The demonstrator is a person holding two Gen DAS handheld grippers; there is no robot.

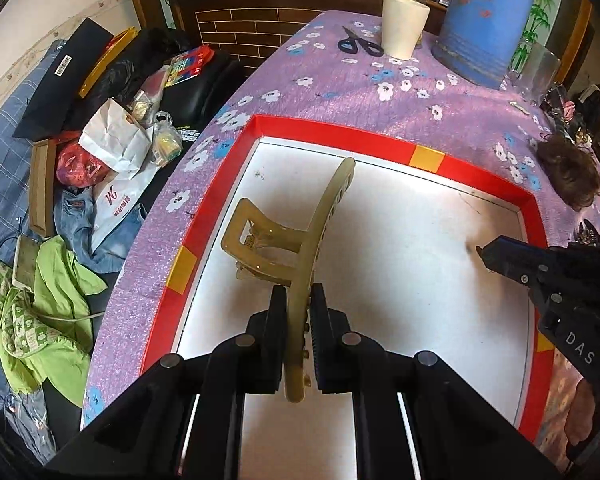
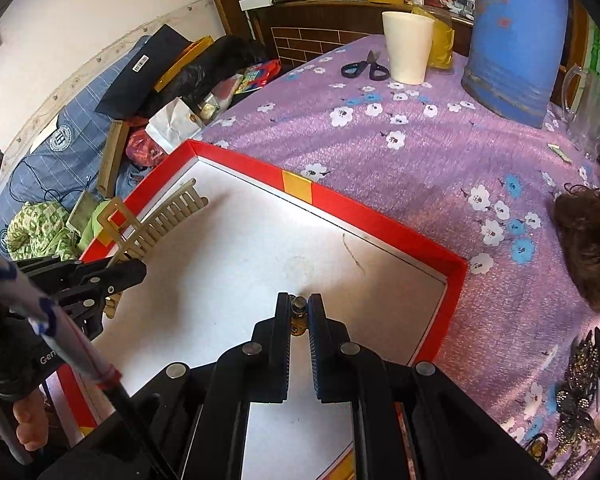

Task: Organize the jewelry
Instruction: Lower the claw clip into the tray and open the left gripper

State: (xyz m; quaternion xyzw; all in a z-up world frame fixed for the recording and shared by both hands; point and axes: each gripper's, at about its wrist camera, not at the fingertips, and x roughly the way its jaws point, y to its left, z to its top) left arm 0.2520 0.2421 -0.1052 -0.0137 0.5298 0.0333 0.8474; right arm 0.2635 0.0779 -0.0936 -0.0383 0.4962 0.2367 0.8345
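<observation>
Both grippers hang over the red-rimmed tray (image 1: 356,141), which serves as the landmark, and each already carries a piece.

On the tray's left side, the left gripper (image 1: 299,336) is clamped on the hair claw clip (image 1: 300,236), an olive-tan piece pinched by its curved spine. The clip's long axis runs away from the gripper toward the tray's far rim, with its squared handle loop sticking out toward the left rim. In the right wrist view its comb teeth (image 2: 168,216) reach toward the tray's far-left corner. It seems to sit just above the white floor of the tray, though contact cannot be confirmed.

Further right, over the tray's near-right part, the right gripper (image 2: 299,312) is closed on a small round-topped trinket (image 2: 299,303), dark amber below a metal cap; it is too small to name. It lies straight ahead between the pads, above open white floor, nearer the right rim than the left.

Judged from this, the coming move is a set-down for each hand, and what matters is that the clip's long body needs a clear lane parallel to the left rim, while the trinket needs only a spot. The two loads are well apart, so neither arm must cross the other.

Right of the tray, on the purple floral cloth (image 2: 420,152), more dark beaded pieces (image 2: 576,396) wait, nearest the right hand.
</observation>
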